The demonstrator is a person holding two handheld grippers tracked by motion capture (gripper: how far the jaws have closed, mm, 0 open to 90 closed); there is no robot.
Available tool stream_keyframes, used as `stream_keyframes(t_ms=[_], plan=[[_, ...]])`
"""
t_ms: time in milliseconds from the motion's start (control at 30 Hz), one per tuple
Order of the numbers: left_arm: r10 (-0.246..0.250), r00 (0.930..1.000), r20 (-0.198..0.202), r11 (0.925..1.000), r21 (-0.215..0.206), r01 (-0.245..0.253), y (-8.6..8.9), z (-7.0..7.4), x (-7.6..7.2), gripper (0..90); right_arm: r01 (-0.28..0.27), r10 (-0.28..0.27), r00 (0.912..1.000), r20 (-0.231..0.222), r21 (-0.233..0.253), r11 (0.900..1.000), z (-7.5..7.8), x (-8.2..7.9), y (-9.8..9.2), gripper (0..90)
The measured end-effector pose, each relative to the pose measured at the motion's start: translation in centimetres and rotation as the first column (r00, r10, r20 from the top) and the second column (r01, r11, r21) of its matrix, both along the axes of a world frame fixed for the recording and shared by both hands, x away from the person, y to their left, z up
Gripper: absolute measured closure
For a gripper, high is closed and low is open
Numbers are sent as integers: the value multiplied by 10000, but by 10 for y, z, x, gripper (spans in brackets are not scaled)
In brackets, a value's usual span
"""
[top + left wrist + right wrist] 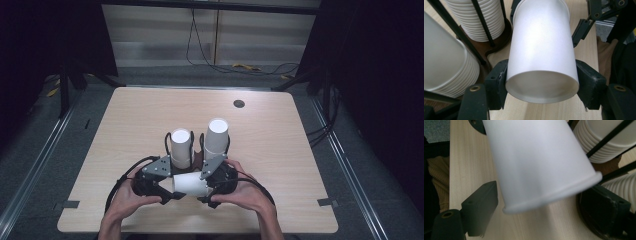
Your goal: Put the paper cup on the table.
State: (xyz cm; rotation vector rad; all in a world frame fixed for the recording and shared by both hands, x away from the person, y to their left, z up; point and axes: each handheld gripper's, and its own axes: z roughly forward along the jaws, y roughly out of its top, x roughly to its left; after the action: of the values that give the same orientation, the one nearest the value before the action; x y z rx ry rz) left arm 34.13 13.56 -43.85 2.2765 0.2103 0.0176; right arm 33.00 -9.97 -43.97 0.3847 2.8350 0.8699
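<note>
A single white paper cup lies on its side just above the front of the wooden table, held between both grippers. My left gripper is shut on its base end; in the left gripper view both pads press the cup with the recessed bottom facing the camera, left gripper. My right gripper sits at the rim end. In the right gripper view the cup lies between the jaws of the right gripper, and the left jaw stands slightly clear of the rim.
Just behind the grippers, two tall stacks of white cups stand in a black wire holder on a brown base. A round cable hole lies at the table's far right. Cables run over the floor beyond.
</note>
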Motion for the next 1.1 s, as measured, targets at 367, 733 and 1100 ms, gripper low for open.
stream_keyframes(t_ms=[367, 733, 1100], plan=[[337, 9994, 92, 9957, -868, -327, 7, -1, -2, 347, 800, -799, 9968, -48, 557, 9952, -11, -5, -20, 160], [732, 9973, 15, 9816, -1770, -718, 11, -9, -6, 347, 1331, -1364, 9907, 3, 2138, 9678, -21, -13, -40, 152], [977, 9952, 22, 9588, -2684, -936, 16, -16, -9, 346, 1505, -1633, 9866, -11, 3948, 9064, -27, -23, -53, 147]])
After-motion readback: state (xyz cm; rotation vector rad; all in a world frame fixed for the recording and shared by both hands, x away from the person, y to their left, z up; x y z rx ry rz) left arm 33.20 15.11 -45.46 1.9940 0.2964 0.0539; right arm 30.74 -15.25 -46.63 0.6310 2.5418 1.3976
